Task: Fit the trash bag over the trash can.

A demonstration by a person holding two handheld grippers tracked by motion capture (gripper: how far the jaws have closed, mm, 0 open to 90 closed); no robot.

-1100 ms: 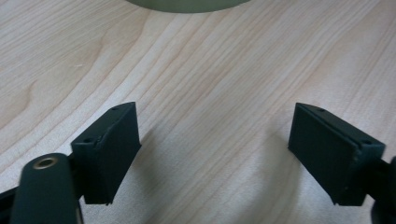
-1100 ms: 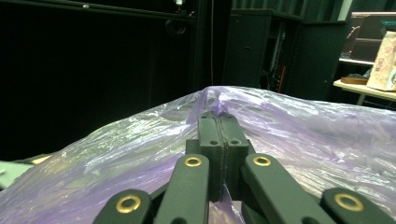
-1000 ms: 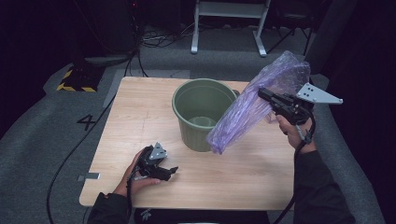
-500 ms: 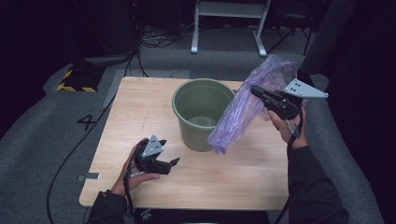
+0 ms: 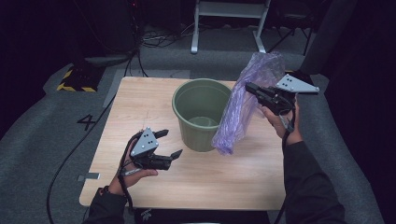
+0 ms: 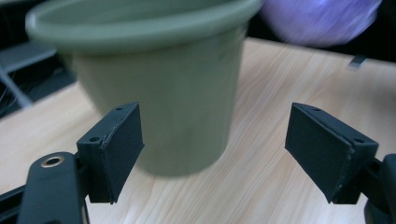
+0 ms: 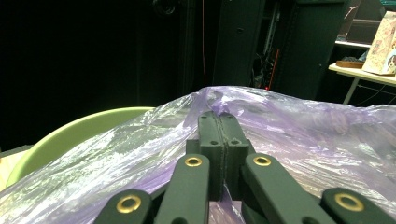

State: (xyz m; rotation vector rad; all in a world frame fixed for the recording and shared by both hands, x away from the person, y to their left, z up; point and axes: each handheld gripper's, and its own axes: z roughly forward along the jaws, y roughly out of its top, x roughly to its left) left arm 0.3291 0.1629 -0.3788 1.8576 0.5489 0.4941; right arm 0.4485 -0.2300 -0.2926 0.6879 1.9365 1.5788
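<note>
purple bag held up beside the green bucket

nearest the person, the left gripper [image 5: 169, 143] is held just above the wooden table [image 5: 140, 107], a little short of the bucket [image 5: 200, 114]. its jaws are spread wide apart with nothing between them; in the left gripper view the bucket's side [image 6: 187, 93] is framed between the two pads, well beyond them and untouched. it is judged that the jaws are kept open so the bucket can be steadied or the bag's edge taken.

the bucket is stood upright near the middle of the table, its mouth open and nothing seen inside.

farther out, to the right of the bucket, the right gripper [image 5: 250, 87] is raised in the air, pointing toward the bucket. its jaws are clamped together on a fold of the thin purple plastic bag [image 5: 243, 107]; in the right gripper view the film [image 7: 299, 126] is seen pinched between the closed pads [image 7: 219, 135] and spread to both sides. the bag is hung from that grip, its lower end draped down to the table, just beside the bucket wall. it is judged that the bag is held high so that it hangs free and can be opened and lined into the bucket, a step not yet done.
</note>
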